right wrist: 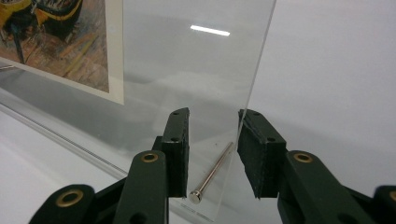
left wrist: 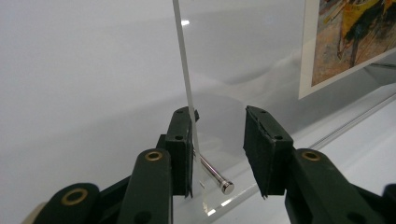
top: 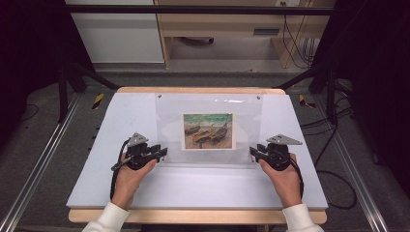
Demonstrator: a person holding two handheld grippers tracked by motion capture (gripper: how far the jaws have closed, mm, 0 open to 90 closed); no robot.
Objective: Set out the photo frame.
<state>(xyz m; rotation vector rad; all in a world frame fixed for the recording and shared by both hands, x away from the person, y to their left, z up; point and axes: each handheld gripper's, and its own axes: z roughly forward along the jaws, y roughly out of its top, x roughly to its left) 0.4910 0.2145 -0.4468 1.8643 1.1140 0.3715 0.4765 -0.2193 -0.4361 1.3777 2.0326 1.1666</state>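
We see a clear acrylic picture frame [top: 209, 130] holding a painting print of boats [top: 208, 131], lying mid-tabletop on the white mat [top: 121, 188]. The left gripper [left wrist: 218, 151] has spread jaws at the frame's left near corner, around a metal pin [left wrist: 214, 175]. The right gripper's [right wrist: 213, 154] jaws straddle another pin [right wrist: 212, 175] at the right near corner; contact looks absent, though glare makes that uncertain.

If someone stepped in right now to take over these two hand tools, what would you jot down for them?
Left gripper: open, fingers astride the clear frame's left edge and its metal pin; one finger looks to touch the edge.
Right gripper: open, astride the right edge and its pin.
Frame: flat on the white table, boat picture inside.
Done: both grippers lined up at the near corners.
Left: probably close on the pins; no grip yet.
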